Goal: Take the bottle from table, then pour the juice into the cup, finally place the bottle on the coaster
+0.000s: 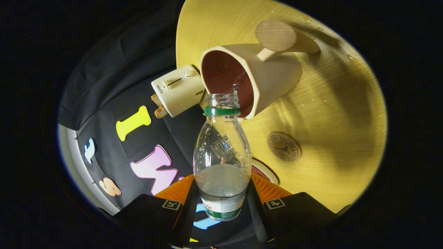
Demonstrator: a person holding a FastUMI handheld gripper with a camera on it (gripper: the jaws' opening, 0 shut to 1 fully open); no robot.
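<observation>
A clear plastic bottle [221, 152] with a green neck ring and no cap stands between my fingers. My gripper [221, 195] is shut on its labelled lower part. Pale cloudy liquid fills the lower part of the bottle. The view is tilted with the bottle. Its open mouth is right at the rim of a cream cup [252, 77] with a dark red inside and a round wooden handle [277, 35]. A small splash of liquid shows inside the cup just past the mouth. A round wooden coaster [284, 146] with a stamped emblem lies on the table beside the bottle.
The round light wood table [339, 114] carries scattered droplets. A cream appliance [178, 90] with a slider and knob sits at the table's edge beside the cup. A white-rimmed round object [266, 172] peeks out behind the bottle's base. Black cloth wall lies beyond the table's edge.
</observation>
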